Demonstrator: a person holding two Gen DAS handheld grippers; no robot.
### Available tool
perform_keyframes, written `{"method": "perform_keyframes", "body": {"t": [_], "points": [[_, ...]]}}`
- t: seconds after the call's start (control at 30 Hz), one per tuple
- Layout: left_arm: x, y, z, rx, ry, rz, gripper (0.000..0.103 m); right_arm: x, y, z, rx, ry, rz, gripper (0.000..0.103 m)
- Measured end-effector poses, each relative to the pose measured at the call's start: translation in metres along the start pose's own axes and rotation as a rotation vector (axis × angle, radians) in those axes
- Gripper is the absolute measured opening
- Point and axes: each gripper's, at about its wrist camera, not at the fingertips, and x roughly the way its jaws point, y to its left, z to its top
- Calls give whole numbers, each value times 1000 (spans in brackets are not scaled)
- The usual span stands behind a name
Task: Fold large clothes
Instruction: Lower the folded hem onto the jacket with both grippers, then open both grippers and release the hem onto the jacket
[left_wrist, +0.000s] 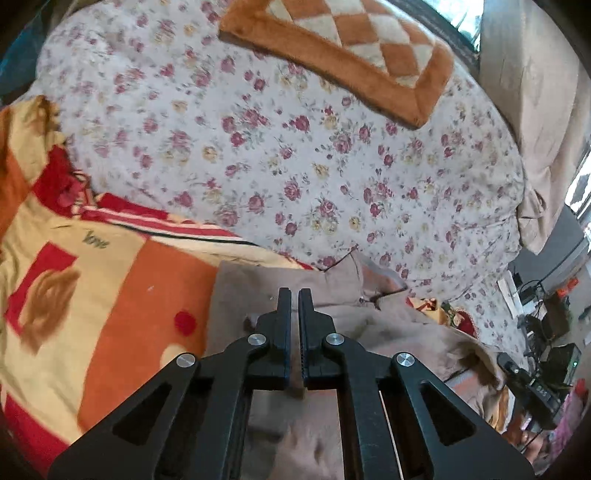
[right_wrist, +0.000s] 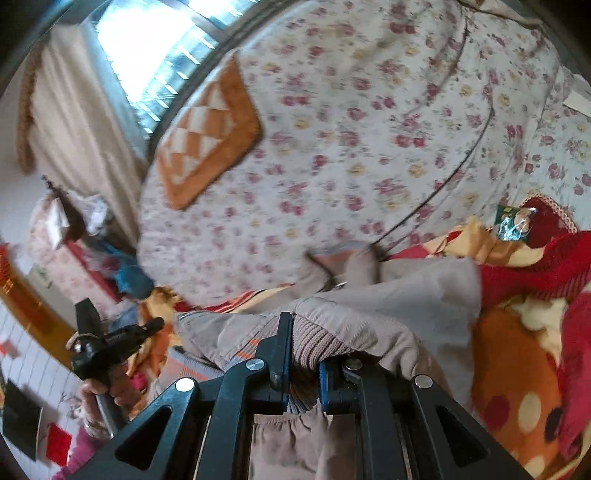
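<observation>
Floral bedding (left_wrist: 295, 155) covers most of both views, white cotton-looking stuff with little red and yellow roses, and a plush orange-and-cream checkered mat (left_wrist: 343, 48) lies on it near the top of the frame by the window (right_wrist: 155, 48). Closer in there's a fleecy blanket (left_wrist: 92, 288) in orange, cream and red blocks at the lower left of the left wrist view. The task's thing, a beige jacket (left_wrist: 332, 317), sits at the bottom center of both views, lying partly on that blanket and partly on the floral bedding. Left gripper (left_wrist: 294, 295) points forward and a bit down over the jacket, its fingers pressed nearly together with only a thin slit between them; I honestly can't tell if any cloth is caught in there. Right gripper (right_wrist: 306, 332) is tilted and is pinching the jacket's ribbed knit cuff (right_wrist: 314, 343), with the smooth beige shell fabric bunched up and draped over the right finger. Only the right wrist view shows the left gripper from outside, at the lower left, gripped by the person's left hand (right_wrist: 107, 391). It also shows a chunky red knit garment (right_wrist: 535, 266) at the right edge and a beige curtain (right_wrist: 66, 122) at the upper left.
</observation>
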Motion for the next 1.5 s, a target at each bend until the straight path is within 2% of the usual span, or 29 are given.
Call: {"method": "perform_keyframes", "body": {"t": [0.1,0.17,0.2,0.23,0.27,0.3,0.37,0.43,0.5,0.53,0.57,0.6,0.63,0.67,0.7,0.73,0.77,0.9,0.93,1.0,1.1,1.13,1.17,1.23,1.27,1.3,1.33,1.43,1.5], "points": [[17,-6,1,13,72,-81,2,25,-14,12,-9,16,-57,10],[22,-9,-6,40,111,-88,12,41,-25,16,-19,41,-95,10],[28,-8,-11,51,148,-77,31,49,-31,16,-12,55,-104,10],[35,-5,-15,47,185,-60,60,57,-39,15,4,73,-102,10],[43,2,-19,23,215,-54,69,61,-44,13,14,81,-100,10],[47,6,-21,7,221,-56,72,64,-48,10,22,86,-98,10],[59,13,-21,-18,229,-54,72,68,-54,5,34,93,-96,10],[75,10,-20,-21,257,-100,74,70,-59,0,46,102,-99,10],[94,3,-24,-22,327,-138,74,71,-63,0,56,106,-100,10],[108,-4,-30,-7,395,-157,74,72,-63,1,57,106,-98,10],[115,-8,-33,8,427,-159,74,71,-62,2,55,105,-97,10],[124,-12,-38,39,450,-125,74,71,-61,4,49,103,-96,10],[130,-17,-44,83,450,-60,62,71,-59,5,39,103,-96,10],[131,-20,-45,108,439,-35,51,71,-57,6,25,103,-98,10],[130,-21,-45,126,424,-15,28,70,-55,7,17,103,-99,10],[127,-21,-42,123,411,-12,14,70,-53,8,5,101,-104,10],[122,-20,-37,115,388,-22,13,70,-51,9,-2,100,-108,10],[89,-22,-4,129,190,-28,7,69,-42,21,-24,69,-93,10],[84,-21,3,116,146,-24,7,70,-41,26,-21,54,-86,10],[92,-16,10,102,122,14,7,77,-39,34,-16,28,-88,10],[120,-12,7,141,88,183,7,105,-42,44,-34,2,-162,10],[132,-7,3,133,115,203,9,121,-49,45,-24,22,-192,12],[140,-1,0,123,165,187,11,133,-56,46,-1,64,-211,15],[144,9,-7,77,222,162,24,145,-70,44,94,158,-247,24],[139,9,-9,74,212,159,30,138,-70,42,112,137,-226,29],[131,8,-11,82,197,159,43,127,-64,40,103,103,-205,43],[120,6,-13,92,174,161,51,114,-55,38,70,72,-199,50],[86,-2,-24,127,120,122,53,91,-24,34,-43,58,-168,51],[77,-7,-32,145,123,132,54,91,-3,29,-121,103,-134,51]]}}
